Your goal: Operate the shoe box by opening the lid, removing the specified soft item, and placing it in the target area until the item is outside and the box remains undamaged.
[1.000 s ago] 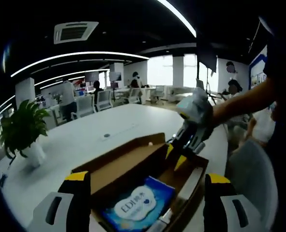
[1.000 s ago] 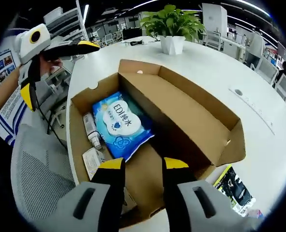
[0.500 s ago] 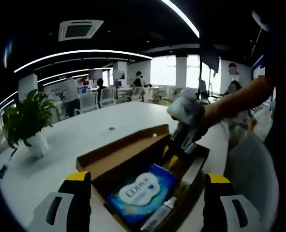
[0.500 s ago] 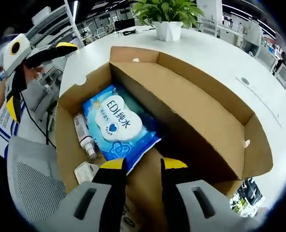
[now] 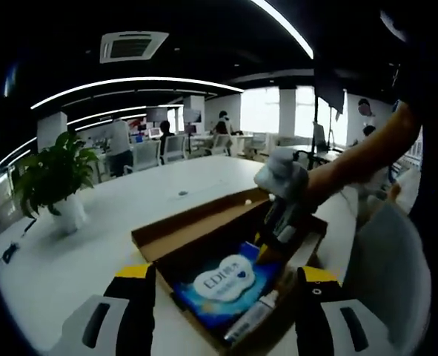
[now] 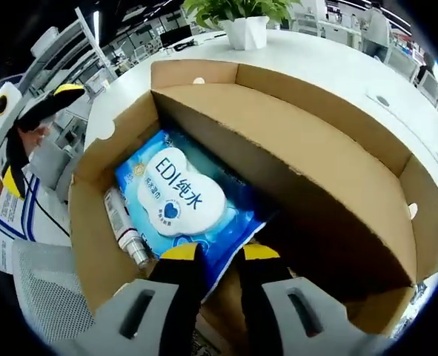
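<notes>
Right gripper [image 6: 210, 252] has dropped into the shoe box [image 6: 337, 185], jaws narrowly parted at the wipes pack [image 6: 185, 200] edge, lower centre; you're ready to pinch.

Setting: open-plan office. Evidence: long white conference table [image 5: 130, 200]; potted plant [image 5: 52, 182] in a white pot standing on the table; office chairs [image 5: 159, 152] and desks ranged beyond the table's far edge; people [image 5: 222, 126] seated and standing there; linear ceiling lights [image 5: 115, 83] and ceiling air-conditioning vent [image 5: 133, 46] above the table.
</notes>
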`<state>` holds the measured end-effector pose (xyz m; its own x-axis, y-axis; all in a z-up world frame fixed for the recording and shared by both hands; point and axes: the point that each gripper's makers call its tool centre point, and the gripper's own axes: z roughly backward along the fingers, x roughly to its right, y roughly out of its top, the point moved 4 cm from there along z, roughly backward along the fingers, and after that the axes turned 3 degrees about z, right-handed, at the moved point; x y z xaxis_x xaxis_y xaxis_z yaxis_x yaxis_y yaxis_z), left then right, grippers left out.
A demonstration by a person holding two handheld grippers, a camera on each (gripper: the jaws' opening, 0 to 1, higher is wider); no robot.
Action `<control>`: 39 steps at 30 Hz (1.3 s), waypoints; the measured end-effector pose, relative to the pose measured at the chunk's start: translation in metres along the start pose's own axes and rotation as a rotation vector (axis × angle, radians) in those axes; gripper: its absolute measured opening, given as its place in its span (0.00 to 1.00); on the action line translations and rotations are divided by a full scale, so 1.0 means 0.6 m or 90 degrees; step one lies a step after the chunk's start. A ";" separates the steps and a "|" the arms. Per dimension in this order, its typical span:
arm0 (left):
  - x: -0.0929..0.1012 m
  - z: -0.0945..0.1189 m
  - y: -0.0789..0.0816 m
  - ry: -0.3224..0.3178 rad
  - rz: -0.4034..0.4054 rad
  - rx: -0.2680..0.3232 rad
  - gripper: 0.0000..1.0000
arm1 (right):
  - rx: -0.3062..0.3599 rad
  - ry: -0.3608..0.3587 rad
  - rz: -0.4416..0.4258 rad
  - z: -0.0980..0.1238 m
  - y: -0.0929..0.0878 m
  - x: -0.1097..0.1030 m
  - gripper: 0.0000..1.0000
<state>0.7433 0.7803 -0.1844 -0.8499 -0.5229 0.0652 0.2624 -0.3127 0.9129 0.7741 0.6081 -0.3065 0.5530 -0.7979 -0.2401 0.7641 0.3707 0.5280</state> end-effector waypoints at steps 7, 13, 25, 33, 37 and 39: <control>-0.008 0.003 -0.011 0.031 0.012 -0.017 0.67 | 0.016 0.001 -0.018 0.014 0.008 -0.009 0.00; -0.007 -0.003 -0.016 0.042 0.008 -0.040 0.63 | 0.034 -0.015 -0.014 0.026 0.006 -0.003 0.00; -0.005 -0.030 -0.015 0.056 0.006 -0.095 0.52 | 0.064 -0.044 -0.035 0.077 -0.013 0.004 0.00; -0.002 -0.058 -0.021 0.050 0.024 -0.136 0.43 | 0.082 -0.062 -0.059 0.096 -0.027 0.023 0.00; 0.001 -0.082 -0.028 0.041 0.024 -0.166 0.40 | 0.088 -0.070 -0.059 0.105 -0.029 0.025 0.00; 0.009 -0.091 -0.030 0.036 -0.003 -0.194 0.40 | 0.091 -0.075 -0.058 0.108 -0.030 0.028 0.00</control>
<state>0.7590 0.7402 -0.2227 -0.8265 -0.5622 0.0309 0.3910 -0.5336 0.7499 0.7483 0.5575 -0.2672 0.4346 -0.8781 -0.2000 0.7499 0.2298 0.6204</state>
